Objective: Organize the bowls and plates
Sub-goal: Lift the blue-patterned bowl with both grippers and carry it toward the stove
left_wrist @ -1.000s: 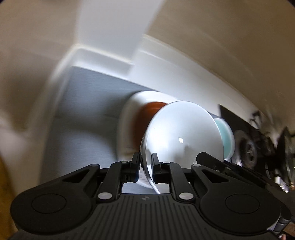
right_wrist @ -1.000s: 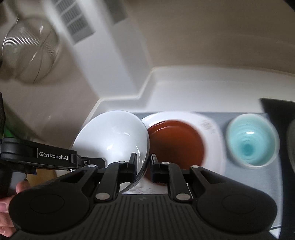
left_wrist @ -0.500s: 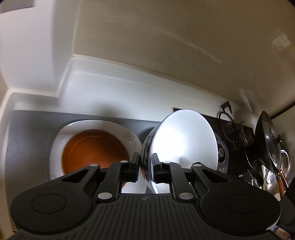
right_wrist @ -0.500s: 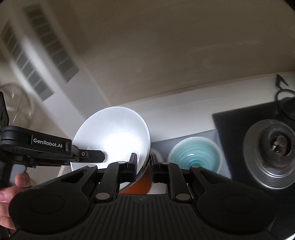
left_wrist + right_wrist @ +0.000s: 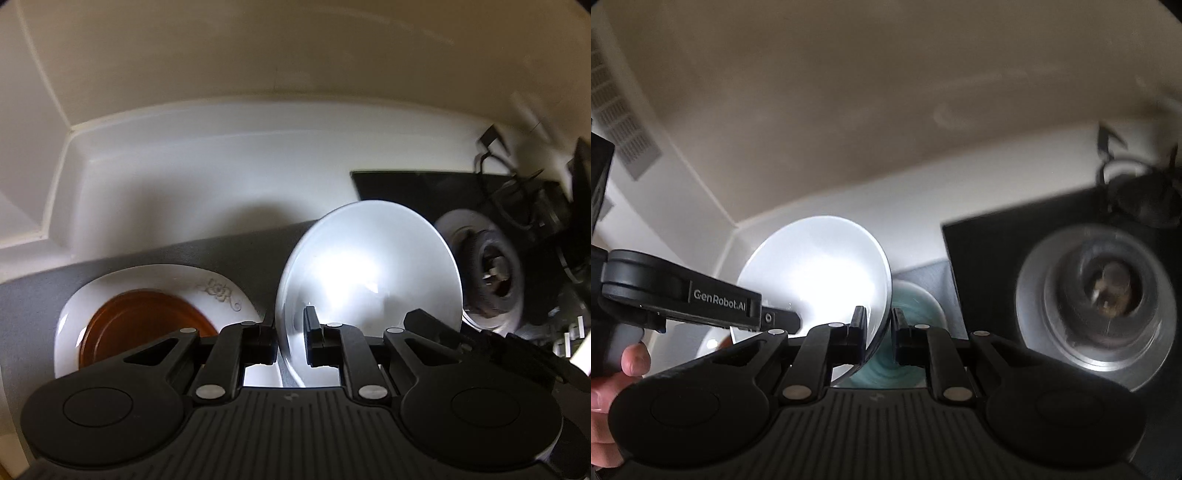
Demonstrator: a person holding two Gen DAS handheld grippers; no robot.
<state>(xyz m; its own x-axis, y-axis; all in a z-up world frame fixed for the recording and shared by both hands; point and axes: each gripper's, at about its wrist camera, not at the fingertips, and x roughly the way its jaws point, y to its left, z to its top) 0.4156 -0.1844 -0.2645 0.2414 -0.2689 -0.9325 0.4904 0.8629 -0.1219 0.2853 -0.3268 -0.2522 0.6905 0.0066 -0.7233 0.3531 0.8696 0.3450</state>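
Plainly, the white bowl (image 5: 369,269) is a smooth, glossy, undecorated dish with a wide flaring wall, and bright glare lies across its inside in both wrist views. It is held off the counter, tipped on its side, with its rim gripped from two sides. The left gripper (image 5: 290,334) is clamped on the near rim: one finger sits outside the wall and the other inside, and the bowl rises up and to the right from that pinch. The right gripper (image 5: 879,332) is likewise clamped on the rim at the bowl's other edge (image 5: 816,273), so here the bowl spreads up and to the left of its fingers. The left gripper's black body, marked GenRobot.AI (image 5: 701,295), reaches in from the left across the bowl's lower edge, with the person's fingers (image 5: 631,360) wrapped on its handle.

Below and left of the left gripper a white plate (image 5: 221,291) with a small floral motif lies on a grey mat (image 5: 240,251), and a brown plate (image 5: 144,321) rests inside it. Under the right gripper, partly hidden by the held bowl's rim, sits a teal bowl (image 5: 916,306) with a swirled glaze, blurred. To the right a black stove top (image 5: 990,251) carries a round metal burner (image 5: 1097,291). A white counter (image 5: 221,173) runs behind the mat
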